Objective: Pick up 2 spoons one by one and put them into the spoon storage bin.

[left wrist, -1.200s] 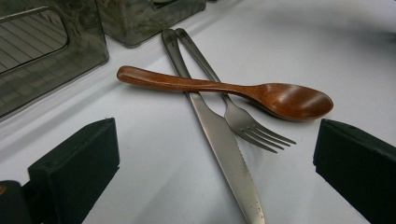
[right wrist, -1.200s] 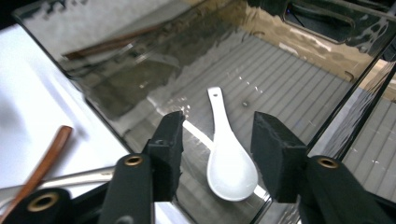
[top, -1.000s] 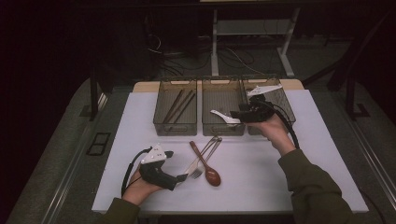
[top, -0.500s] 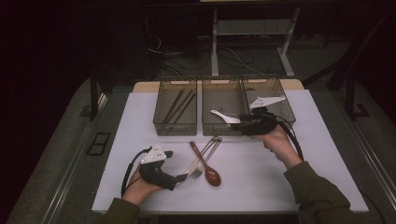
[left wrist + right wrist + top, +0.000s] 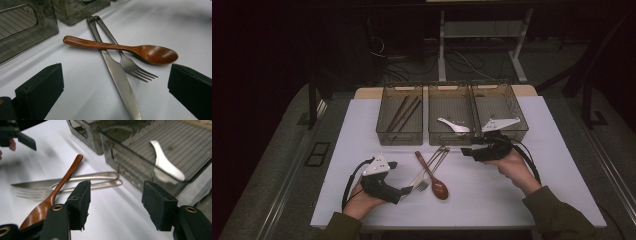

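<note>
A brown wooden spoon [image 5: 440, 189] lies crossed over a steel knife [image 5: 117, 75] and a steel fork [image 5: 130, 66] on the white table, in front of the trays. My left gripper [image 5: 407, 190] rests on the table just left of them, jaws open and wide apart, empty. My right gripper [image 5: 466, 151] hovers in front of the middle tray [image 5: 451, 141] and points left at the cutlery handles. Its jaws have just been opening and nothing is between them. A white spoon [image 5: 453, 126] lies in the middle tray.
Three dark see-through trays stand side by side at the back of the table. The left tray [image 5: 398, 135] holds brown chopsticks [image 5: 404, 111]. The right tray [image 5: 512, 131] is beside my right gripper. Open table surface lies to the right of the cutlery.
My right gripper has come back from above the trays toward the person and lower, to the table in front of the middle tray. The left gripper and the cutlery have not moved.
</note>
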`<act>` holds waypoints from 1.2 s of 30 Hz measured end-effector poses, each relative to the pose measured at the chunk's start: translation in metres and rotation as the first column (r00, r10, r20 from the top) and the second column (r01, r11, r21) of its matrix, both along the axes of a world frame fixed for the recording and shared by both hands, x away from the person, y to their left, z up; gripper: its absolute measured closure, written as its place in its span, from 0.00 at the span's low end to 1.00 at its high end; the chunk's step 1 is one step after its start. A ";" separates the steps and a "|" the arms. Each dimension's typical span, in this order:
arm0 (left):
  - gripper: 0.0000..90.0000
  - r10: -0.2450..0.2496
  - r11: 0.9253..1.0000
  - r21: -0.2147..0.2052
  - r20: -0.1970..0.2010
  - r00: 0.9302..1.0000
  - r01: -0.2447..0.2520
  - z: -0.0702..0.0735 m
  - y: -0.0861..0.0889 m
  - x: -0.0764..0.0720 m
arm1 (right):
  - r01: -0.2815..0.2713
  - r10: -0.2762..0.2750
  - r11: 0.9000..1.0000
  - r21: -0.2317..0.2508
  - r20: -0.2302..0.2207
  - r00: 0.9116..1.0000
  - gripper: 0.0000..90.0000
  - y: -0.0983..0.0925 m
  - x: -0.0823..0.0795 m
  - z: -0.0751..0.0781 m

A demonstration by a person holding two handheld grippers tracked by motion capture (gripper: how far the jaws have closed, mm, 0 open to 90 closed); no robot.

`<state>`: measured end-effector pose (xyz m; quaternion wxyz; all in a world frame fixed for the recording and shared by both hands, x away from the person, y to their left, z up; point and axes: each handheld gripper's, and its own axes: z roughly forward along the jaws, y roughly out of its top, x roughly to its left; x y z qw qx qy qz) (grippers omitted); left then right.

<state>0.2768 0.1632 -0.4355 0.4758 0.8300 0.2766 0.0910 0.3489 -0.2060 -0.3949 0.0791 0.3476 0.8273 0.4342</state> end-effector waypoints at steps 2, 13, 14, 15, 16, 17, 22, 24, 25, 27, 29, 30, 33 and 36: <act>0.00 0.000 1.000 0.000 0.000 1.000 0.000 0.000 0.000 0.000 | -0.005 0.005 1.000 -0.002 -0.007 1.000 0.45 -0.001 -0.004 -0.003; 0.00 -0.001 1.000 0.002 0.001 1.000 0.001 0.000 -0.001 -0.001 | -0.068 0.067 0.997 -0.021 -0.036 0.997 0.47 0.003 -0.034 -0.016; 0.00 -0.001 1.000 0.004 0.000 1.000 0.001 0.001 -0.001 -0.001 | -0.075 0.075 0.997 -0.020 -0.039 0.996 0.47 0.004 -0.037 -0.017; 0.00 0.000 1.000 0.002 -0.001 1.000 0.000 0.000 -0.001 -0.001 | -0.082 0.081 0.996 -0.023 -0.041 0.996 0.47 0.005 -0.039 -0.018; 0.00 0.000 1.000 0.002 -0.001 1.000 0.000 0.000 -0.001 -0.001 | -0.088 0.087 0.996 -0.024 -0.046 0.995 0.47 0.006 -0.042 -0.019; 0.00 0.000 1.000 0.002 -0.001 1.000 0.000 0.000 -0.001 -0.001 | -0.097 0.096 0.995 -0.025 -0.049 0.994 0.47 0.007 -0.044 -0.020; 0.00 -0.002 1.000 0.005 0.000 1.000 0.002 0.000 -0.001 -0.001 | -0.141 0.139 0.990 -0.023 -0.069 0.988 0.46 0.016 -0.054 -0.025; 0.00 -0.003 1.000 0.005 -0.001 1.000 0.003 0.000 -0.001 -0.001 | -0.157 0.155 0.987 -0.017 -0.079 0.985 0.44 0.021 -0.057 -0.027; 0.00 -0.003 1.000 0.006 0.000 1.000 0.003 0.000 -0.001 -0.001 | -0.163 0.161 0.986 -0.016 -0.081 0.984 0.44 0.023 -0.058 -0.028; 0.00 -0.003 1.000 0.006 0.000 1.000 0.003 0.000 -0.001 -0.001 | -0.176 0.174 0.984 -0.009 -0.089 0.981 0.43 0.028 -0.060 -0.029; 0.00 -0.002 1.000 0.004 -0.001 1.000 0.002 0.000 -0.001 -0.001 | -0.182 0.181 0.983 -0.004 -0.096 0.979 0.43 0.032 -0.061 -0.030; 0.00 -0.003 1.000 0.005 -0.001 1.000 0.003 0.000 -0.001 -0.001 | -0.188 0.187 0.982 -0.004 -0.095 0.978 0.43 0.033 -0.062 -0.030; 0.00 -0.005 1.000 0.008 -0.002 1.000 0.005 0.000 -0.001 -0.001 | -0.194 0.192 0.981 -0.004 -0.104 0.976 0.43 0.038 -0.062 -0.032; 0.00 -0.005 1.000 0.008 -0.003 1.000 0.005 0.000 -0.001 -0.001 | -0.204 0.202 0.979 -0.004 -0.108 0.973 0.42 0.043 -0.062 -0.035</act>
